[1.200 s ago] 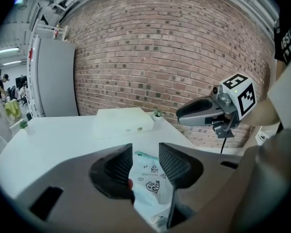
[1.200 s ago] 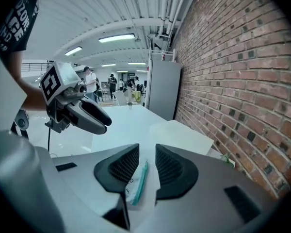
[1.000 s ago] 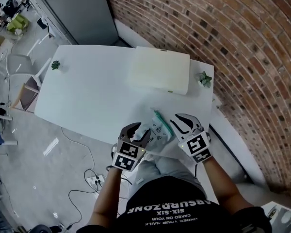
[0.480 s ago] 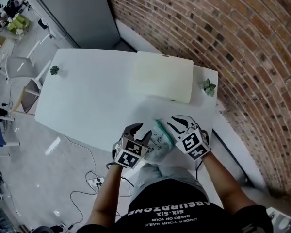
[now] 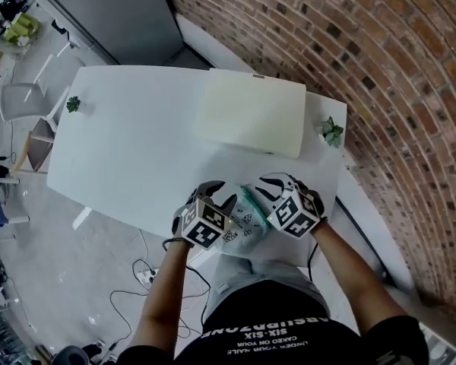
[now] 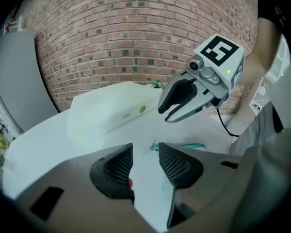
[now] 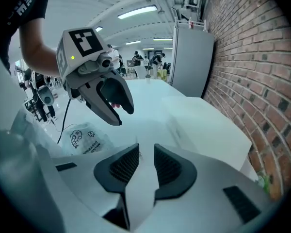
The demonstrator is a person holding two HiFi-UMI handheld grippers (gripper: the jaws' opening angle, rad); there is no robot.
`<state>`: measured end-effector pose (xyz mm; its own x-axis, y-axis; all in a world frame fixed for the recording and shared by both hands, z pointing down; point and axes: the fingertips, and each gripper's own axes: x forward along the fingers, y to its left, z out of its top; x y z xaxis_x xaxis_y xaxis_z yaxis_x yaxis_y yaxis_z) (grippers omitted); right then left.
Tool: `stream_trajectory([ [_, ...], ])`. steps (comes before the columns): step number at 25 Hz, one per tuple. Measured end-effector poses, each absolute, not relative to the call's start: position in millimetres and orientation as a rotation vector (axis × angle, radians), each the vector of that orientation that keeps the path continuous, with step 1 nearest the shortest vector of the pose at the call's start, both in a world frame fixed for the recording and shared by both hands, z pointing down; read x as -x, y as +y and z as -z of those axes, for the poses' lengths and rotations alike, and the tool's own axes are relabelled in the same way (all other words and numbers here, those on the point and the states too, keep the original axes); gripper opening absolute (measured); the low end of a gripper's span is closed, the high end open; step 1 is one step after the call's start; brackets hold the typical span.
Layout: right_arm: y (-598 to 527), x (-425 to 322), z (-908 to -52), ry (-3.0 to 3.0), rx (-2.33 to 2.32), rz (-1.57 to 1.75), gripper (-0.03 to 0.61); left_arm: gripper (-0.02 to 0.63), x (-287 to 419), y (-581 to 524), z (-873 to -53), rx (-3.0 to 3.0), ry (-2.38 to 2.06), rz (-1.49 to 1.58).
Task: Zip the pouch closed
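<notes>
Left gripper (image 5: 219, 195) and right gripper (image 5: 264, 191) both spread, empty; soft, light pouch (image 5: 242, 223) between them likely buckles: pin fabric, pinch teal zip (image 5: 252, 201) pull.

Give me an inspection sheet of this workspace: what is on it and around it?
Surface: white table, mostly bare.
Job's things: pouch with teal zipper, lying at the near edge between both grippers.
Clutter: pale box at the far side; left plant and right plant at the corners.
Grippers: left gripper jaws apart; right gripper jaws apart; neither clamps the pouch.
Cables: floor cables beside the table.
Surroundings: brick wall; chair.
</notes>
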<state>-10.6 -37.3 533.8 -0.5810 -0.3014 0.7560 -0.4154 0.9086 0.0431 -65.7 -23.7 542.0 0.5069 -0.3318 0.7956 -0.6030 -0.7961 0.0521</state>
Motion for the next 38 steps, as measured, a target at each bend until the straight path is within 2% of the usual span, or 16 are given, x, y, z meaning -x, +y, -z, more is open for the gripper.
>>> stream_trajectory([
  [23, -37.5, 34.8, -615.5, -2.105, -0.129, 0.027, 0.089, 0.152, 51.0, -33.2, -621.1, -2.435, -0.465, -1.572],
  [30, -35.7, 38.9, -622.7, -2.073, -0.028, 0.09, 0.075, 0.152, 45.4, -29.2, -628.7, -2.433, -0.328, -1.601],
  [38, -29.0, 41.1, -625.4, -2.06, 0.06, 0.129, 0.045, 0.121, 45.1, -28.1, -629.9, -2.439, -0.309, -1.588],
])
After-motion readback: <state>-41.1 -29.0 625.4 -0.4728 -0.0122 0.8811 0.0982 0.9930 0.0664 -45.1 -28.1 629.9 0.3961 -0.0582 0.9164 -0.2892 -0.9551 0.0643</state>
